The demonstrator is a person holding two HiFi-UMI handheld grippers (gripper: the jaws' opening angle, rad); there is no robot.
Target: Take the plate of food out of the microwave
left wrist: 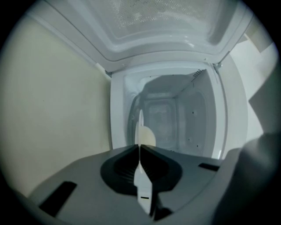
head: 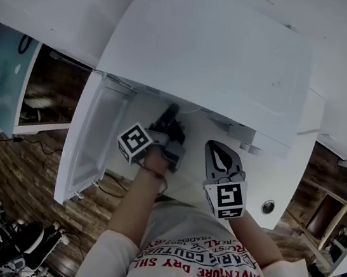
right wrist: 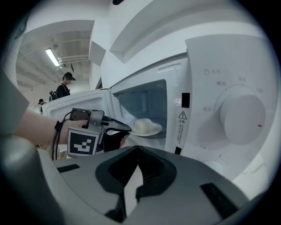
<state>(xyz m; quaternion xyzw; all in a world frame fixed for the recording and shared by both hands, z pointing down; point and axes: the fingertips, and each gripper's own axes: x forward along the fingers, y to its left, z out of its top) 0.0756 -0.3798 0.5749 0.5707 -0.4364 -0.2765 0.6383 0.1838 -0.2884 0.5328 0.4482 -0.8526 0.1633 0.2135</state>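
**Step in hand: grasping the plate.** The microwave [head: 223, 58] has its door [head: 94, 136] swung fully open. The left gripper [head: 169, 116] reaches into the cavity [left wrist: 175, 118].

**Left jaws.**
- The jaws are closed down to a thin line and clamp the near rim of the plate [right wrist: 151, 132].
- In the left gripper view the plate appears edge-on, as a thin white blade running straight ahead from the jaw tips.
- The food [right wrist: 143, 125], a pale rounded mound, sits on the plate just beyond the jaw tips. The pads do not touch it.
- The rest of the plate extends ahead of the jaws, inside the cavity near its front opening.
- The pictures do not show whether the plate is lifted or rests on the cavity floor.

**Right jaws.**
- The right gripper [right wrist: 137, 151] hangs outside the microwave.
- Its jaws are together with nothing between them, and they touch nothing.
- The plate lies well ahead of these jaws and to their left. The dial [right wrist: 243, 118] lies ahead and to their right.

**Next move (judgement).**
- The plate is held by one edge only, so it tends to droop away from the jaws.
- Draw it straight back along the jaw line and keep it level so the food does not slide.
- Clear the cavity's front lip and the door before turning.
- The right gripper is free to support the far rim once it emerges.
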